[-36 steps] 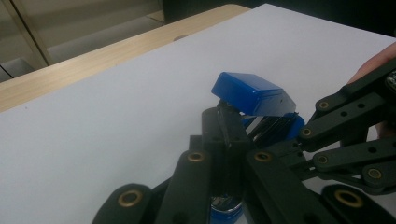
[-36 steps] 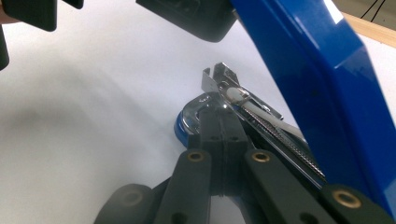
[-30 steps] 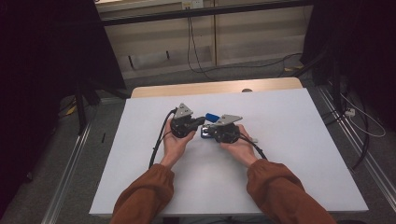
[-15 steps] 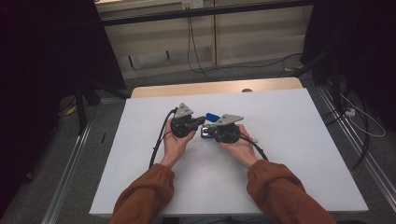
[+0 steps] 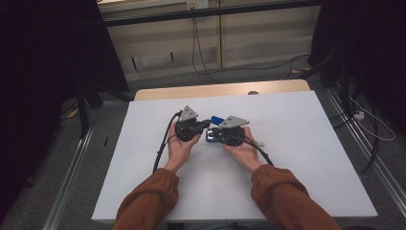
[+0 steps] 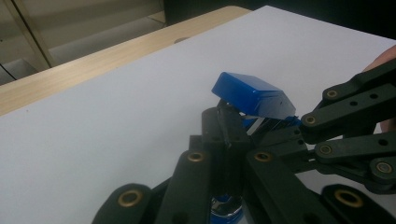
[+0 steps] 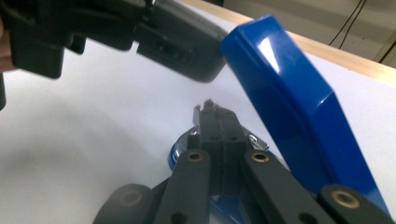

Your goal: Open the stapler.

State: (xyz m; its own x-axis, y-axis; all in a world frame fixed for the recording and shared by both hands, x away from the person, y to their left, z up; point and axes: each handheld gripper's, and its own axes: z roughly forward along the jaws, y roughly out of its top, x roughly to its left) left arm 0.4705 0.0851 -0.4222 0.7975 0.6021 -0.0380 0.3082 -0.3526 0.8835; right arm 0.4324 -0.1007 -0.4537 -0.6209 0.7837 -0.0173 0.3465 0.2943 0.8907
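At centre of the high view: left gripper and right gripper, tips meeting, each with jaws fully closed. Between them a blue stapler, its top swung open; the left gripper view has that gripper pinching its metal inner arm, the right gripper view has the other pinching its base. Beneath: white bench, wooden edge at upper frame.

Likely a lab: black curtains, floor cables.
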